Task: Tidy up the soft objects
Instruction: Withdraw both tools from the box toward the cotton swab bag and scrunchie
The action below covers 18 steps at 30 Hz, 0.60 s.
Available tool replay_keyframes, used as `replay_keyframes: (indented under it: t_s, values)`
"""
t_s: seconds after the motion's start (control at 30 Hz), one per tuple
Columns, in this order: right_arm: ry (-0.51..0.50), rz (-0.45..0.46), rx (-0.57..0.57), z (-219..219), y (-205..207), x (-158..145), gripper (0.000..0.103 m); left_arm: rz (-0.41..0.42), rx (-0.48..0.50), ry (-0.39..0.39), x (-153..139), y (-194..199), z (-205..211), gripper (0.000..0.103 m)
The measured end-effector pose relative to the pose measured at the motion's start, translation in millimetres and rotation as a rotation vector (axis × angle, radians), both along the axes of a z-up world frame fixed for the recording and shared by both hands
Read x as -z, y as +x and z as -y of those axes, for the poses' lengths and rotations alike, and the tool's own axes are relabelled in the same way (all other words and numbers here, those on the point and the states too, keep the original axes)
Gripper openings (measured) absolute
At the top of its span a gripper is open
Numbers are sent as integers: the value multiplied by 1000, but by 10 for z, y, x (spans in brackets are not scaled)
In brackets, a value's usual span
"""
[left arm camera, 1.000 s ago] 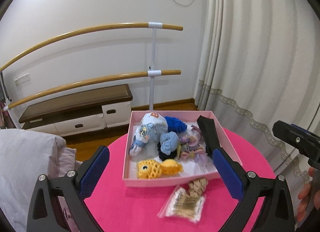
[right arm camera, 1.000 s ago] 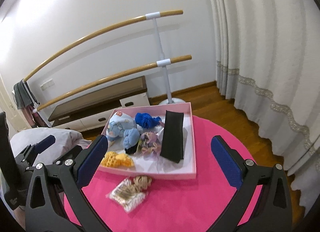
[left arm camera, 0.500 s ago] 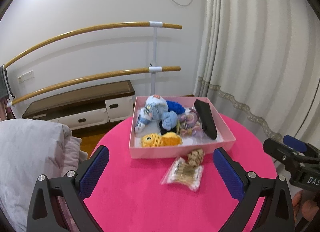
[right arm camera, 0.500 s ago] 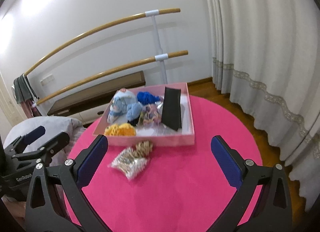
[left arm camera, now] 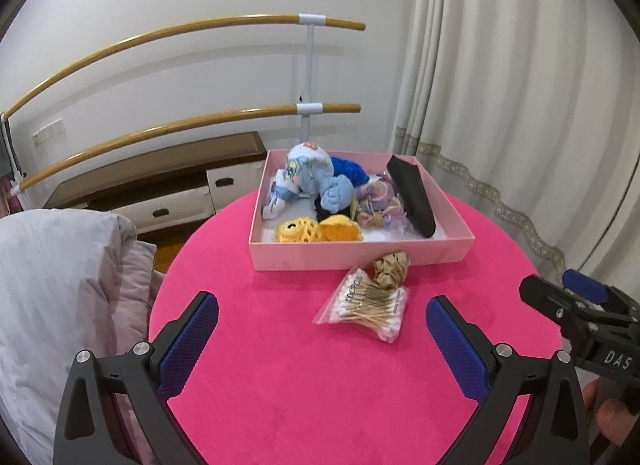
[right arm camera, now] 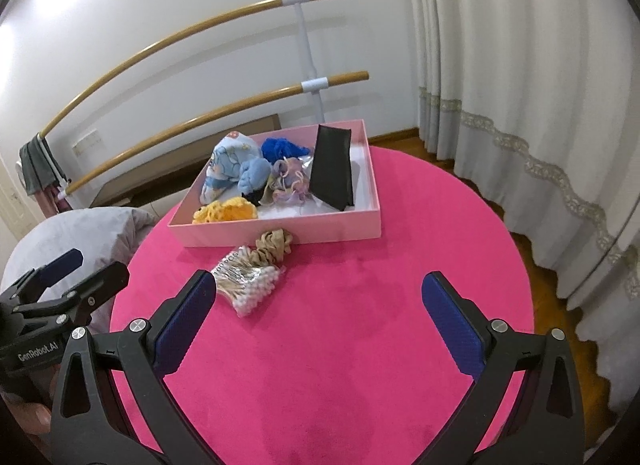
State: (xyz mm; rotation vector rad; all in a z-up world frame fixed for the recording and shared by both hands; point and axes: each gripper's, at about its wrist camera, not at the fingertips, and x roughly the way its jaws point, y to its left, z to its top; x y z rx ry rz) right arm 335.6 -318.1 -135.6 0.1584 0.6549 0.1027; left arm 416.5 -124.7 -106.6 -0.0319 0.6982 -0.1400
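Observation:
A pink box point(left arm camera: 360, 255) point(right arm camera: 280, 231) sits at the far side of the round pink table point(left arm camera: 300, 377) point(right arm camera: 340, 345). It holds a printed blue sock, light blue and dark blue cloths, a yellow knitted piece point(left arm camera: 320, 229), a lilac scrunchie point(right arm camera: 290, 183) and a black pouch point(left arm camera: 412, 195) point(right arm camera: 332, 173). In front of the box lie a beige scrunchie point(left arm camera: 391, 268) point(right arm camera: 274, 244) and a bag of cotton swabs point(left arm camera: 366, 304) point(right arm camera: 248, 285). My left gripper point(left arm camera: 322, 341) and right gripper point(right arm camera: 320, 323) are both open and empty, held over the table's near part, short of these things.
A grey quilt point(left arm camera: 52, 305) lies left of the table. White curtains point(left arm camera: 520, 105) hang on the right. Two wooden rails point(left arm camera: 180, 125) and a low cabinet point(left arm camera: 168, 189) stand behind the table. The other gripper shows at each view's edge.
Both grippers have drawn back from the box toward the table's near edge. The box and the items in front of it look farther away; nothing was taken or let go.

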Motion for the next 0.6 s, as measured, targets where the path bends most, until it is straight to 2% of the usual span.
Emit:
replay_keyframes:
  t_s: [0.33, 0.6]
  values:
    - [-6, -35, -5, 8, 176, 113, 103, -70, 11, 6, 344, 300, 112, 103]
    - [1, -75, -2, 72, 369, 263, 103, -135, 49, 20, 736, 739, 324, 103]
